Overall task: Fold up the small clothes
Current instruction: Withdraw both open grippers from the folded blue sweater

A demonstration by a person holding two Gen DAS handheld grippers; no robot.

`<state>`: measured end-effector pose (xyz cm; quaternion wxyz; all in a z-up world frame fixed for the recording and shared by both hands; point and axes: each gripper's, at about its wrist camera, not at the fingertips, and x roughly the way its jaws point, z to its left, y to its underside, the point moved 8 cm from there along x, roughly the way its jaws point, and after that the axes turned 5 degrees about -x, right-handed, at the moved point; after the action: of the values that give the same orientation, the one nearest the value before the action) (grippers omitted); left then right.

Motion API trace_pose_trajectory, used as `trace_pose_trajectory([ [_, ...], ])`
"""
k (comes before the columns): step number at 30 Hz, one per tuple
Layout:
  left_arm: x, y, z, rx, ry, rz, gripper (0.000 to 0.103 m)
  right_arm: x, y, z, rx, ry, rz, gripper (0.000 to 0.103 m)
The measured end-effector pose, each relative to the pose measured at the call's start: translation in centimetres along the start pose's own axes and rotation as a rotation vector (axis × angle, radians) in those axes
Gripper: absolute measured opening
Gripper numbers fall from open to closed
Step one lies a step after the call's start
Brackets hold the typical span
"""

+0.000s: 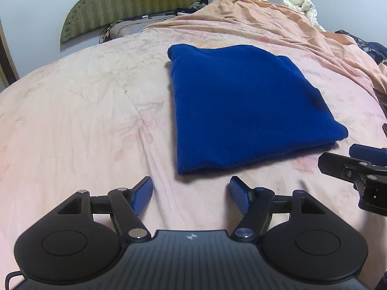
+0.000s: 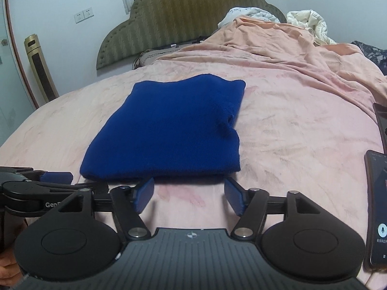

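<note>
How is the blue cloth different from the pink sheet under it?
The blue cloth is dark blue and plain; the pink sheet is pale, with faint marks. The blue cloth is folded into a neat, small rectangle; the pink sheet spreads over the whole bed and bunches into wrinkles at the far end. Both are soft fabric.

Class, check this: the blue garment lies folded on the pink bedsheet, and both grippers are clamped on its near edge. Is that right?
Not quite. The blue garment does lie folded on the pink bedsheet, but neither gripper grips it. The left gripper and right gripper are open, short of its near edge, nothing between the pads. Each wrist view shows this.
</note>
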<state>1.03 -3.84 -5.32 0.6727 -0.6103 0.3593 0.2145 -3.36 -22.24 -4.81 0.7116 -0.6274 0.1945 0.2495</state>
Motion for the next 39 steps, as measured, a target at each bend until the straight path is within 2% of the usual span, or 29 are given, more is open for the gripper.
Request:
trace_pose_trajectory([
  [4,-0.4,0.3,0.2,-0.002,-0.015,-0.014,0.077,-0.4,0.3,0.3,-0.010,-0.003,-0.008,0.080],
  [18,-0.4,1.4,0.4,-0.025,-0.047,-0.088,0.086,0.0,1.5,-0.1,-0.046,0.029,0.007,0.094],
  [32,-0.4,2.0,1.0,-0.064,-0.060,-0.155,0.092,1.6,2.1,-0.7,-0.048,0.029,0.002,0.097],
  [39,-0.3,2.1,0.8,-0.051,-0.072,-0.152,0.095,1.9,2.6,-0.3,-0.085,0.030,-0.013,0.102],
])
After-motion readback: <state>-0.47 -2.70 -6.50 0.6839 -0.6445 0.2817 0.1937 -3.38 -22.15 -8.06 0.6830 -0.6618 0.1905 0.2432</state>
